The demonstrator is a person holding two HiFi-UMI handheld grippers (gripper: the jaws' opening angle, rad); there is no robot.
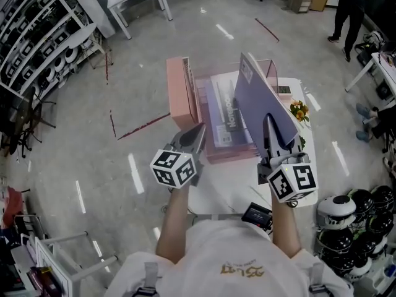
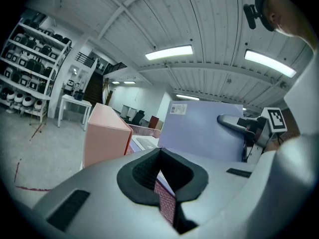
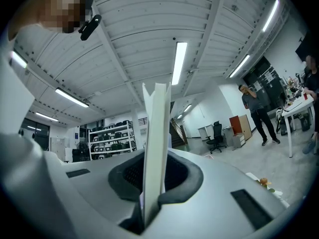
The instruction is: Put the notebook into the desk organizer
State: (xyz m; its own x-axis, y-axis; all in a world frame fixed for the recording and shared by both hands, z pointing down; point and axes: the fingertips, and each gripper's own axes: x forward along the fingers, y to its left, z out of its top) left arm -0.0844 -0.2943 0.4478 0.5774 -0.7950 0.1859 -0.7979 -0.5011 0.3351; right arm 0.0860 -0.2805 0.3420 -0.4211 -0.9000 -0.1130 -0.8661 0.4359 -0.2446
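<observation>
Clamping the notebook (image 1: 263, 101) upright, the right gripper (image 1: 268, 127) aims it edge-first toward the far desk organizer (image 1: 181, 94); the left gripper (image 1: 198, 130), jaws together, holds nothing.

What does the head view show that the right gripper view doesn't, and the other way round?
Only the head view shows the pink desk organizer on the white table, and the left gripper. Only the right gripper view shows the ribbed ceiling with its long light strips. Both show the thin lavender notebook clamped in the right gripper.
</observation>
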